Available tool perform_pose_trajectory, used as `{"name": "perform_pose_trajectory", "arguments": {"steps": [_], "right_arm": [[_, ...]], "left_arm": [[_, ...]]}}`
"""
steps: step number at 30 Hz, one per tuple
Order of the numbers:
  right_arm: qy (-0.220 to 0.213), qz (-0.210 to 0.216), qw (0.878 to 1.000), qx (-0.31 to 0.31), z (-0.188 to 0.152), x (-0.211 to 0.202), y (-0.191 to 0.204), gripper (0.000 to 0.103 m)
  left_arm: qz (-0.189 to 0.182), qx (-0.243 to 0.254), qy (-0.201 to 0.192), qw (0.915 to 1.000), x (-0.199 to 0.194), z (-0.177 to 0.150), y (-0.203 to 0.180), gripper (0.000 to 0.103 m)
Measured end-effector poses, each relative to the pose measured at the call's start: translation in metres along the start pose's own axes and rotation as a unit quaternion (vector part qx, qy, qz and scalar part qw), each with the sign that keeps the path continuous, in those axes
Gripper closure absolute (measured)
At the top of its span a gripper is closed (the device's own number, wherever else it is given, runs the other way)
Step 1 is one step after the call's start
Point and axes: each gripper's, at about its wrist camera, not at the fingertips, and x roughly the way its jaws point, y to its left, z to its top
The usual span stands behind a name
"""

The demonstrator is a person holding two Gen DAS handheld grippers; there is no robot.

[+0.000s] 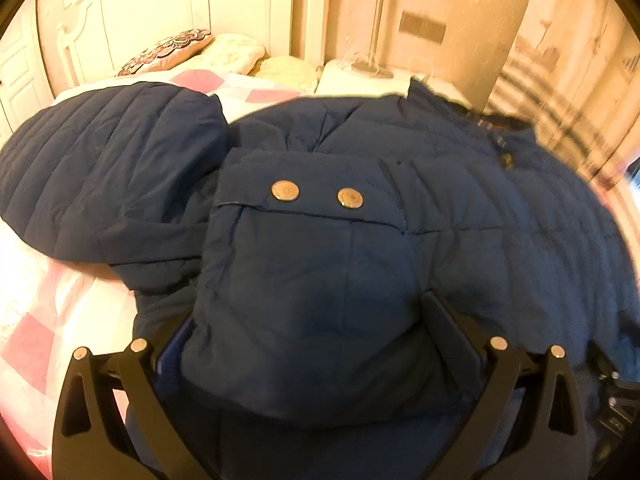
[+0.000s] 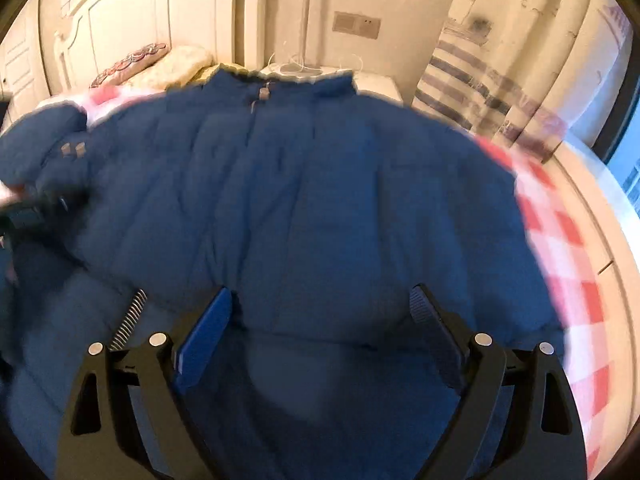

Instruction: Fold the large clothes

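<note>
I have the navy padded jacket (image 2: 304, 184) spread front-up on the bed (image 2: 568, 240), collar towards the headboard (image 1: 132, 12). My left gripper (image 1: 312, 344) has its fingers set wide around a thick bundle of sleeve, cuff with two snaps (image 1: 316, 194) uppermost, laid across the chest; whether they pinch it I cannot tell. My right gripper (image 2: 320, 320) hangs wide open over the lower front, gripping nothing. To do this fold well, I judge I should lay the sleeve flat along the body, press the padding down, then release gently so it doesn't spring back.
</note>
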Motion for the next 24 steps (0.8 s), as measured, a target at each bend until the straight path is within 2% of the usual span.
{"name": "perform_pose_trajectory", "arguments": {"steps": [2, 4, 5, 7, 9, 11, 12, 13, 15, 17, 19, 21, 22, 23, 24], "right_arm": [[0.004, 0.001, 1.0, 0.006, 0.001, 0.002, -0.002, 0.013], [0.004, 0.004, 1.0, 0.008, 0.0, 0.002, -0.004, 0.013], [0.004, 0.006, 1.0, 0.009, 0.0, 0.003, -0.005, 0.013], [0.004, 0.006, 1.0, 0.009, 0.0, 0.003, -0.004, 0.012], [0.003, 0.005, 1.0, 0.009, 0.0, 0.003, -0.004, 0.012], [0.002, 0.005, 1.0, 0.009, 0.0, 0.003, -0.004, 0.012], [0.001, 0.004, 1.0, 0.009, -0.003, 0.0, -0.001, 0.012], [0.001, 0.004, 1.0, 0.009, -0.004, -0.001, -0.001, 0.012], [0.0, 0.003, 1.0, 0.009, -0.004, 0.0, -0.001, 0.012], [0.001, 0.004, 1.0, 0.009, -0.003, 0.0, -0.001, 0.012], [0.001, 0.006, 1.0, 0.011, -0.003, 0.001, -0.002, 0.012], [0.001, 0.006, 1.0, 0.011, -0.003, 0.001, -0.001, 0.012], [0.0, 0.006, 1.0, 0.011, -0.003, 0.0, -0.001, 0.012], [0.001, 0.006, 1.0, 0.01, -0.003, 0.0, -0.001, 0.012], [0.001, 0.006, 1.0, 0.011, -0.003, 0.0, -0.002, 0.012]], "left_arm": [[-0.04, -0.049, -0.044, 0.997, -0.026, 0.001, 0.027, 0.003], [-0.053, -0.109, -0.081, 0.9892, -0.05, 0.004, 0.062, 0.003], [-0.064, -0.159, -0.103, 0.9799, -0.064, 0.006, 0.094, 0.002], [-0.071, -0.228, -0.122, 0.9634, -0.076, 0.008, 0.143, 0.002], [-0.064, -0.297, -0.128, 0.9442, -0.079, 0.01, 0.202, 0.002], [-0.052, -0.348, -0.126, 0.9273, -0.076, 0.011, 0.256, 0.003], [-0.051, -0.375, -0.131, 0.9163, -0.074, 0.011, 0.284, 0.003], [-0.058, -0.395, -0.136, 0.9065, -0.07, 0.012, 0.311, 0.003], [-0.076, -0.416, -0.137, 0.8958, -0.064, 0.018, 0.347, 0.003], [-0.088, -0.426, -0.131, 0.8909, -0.058, 0.027, 0.371, 0.003], [-0.106, -0.444, -0.125, 0.881, -0.048, 0.036, 0.392, 0.002], [-0.107, -0.462, -0.124, 0.8714, -0.042, 0.044, 0.403, 0.003], [-0.1, -0.465, -0.124, 0.8711, -0.041, 0.047, 0.404, 0.012], [-0.1, -0.453, -0.123, 0.8774, -0.038, 0.053, 0.401, 0.066], [-0.107, -0.445, -0.108, 0.8823, -0.034, 0.058, 0.401, 0.094]]}}
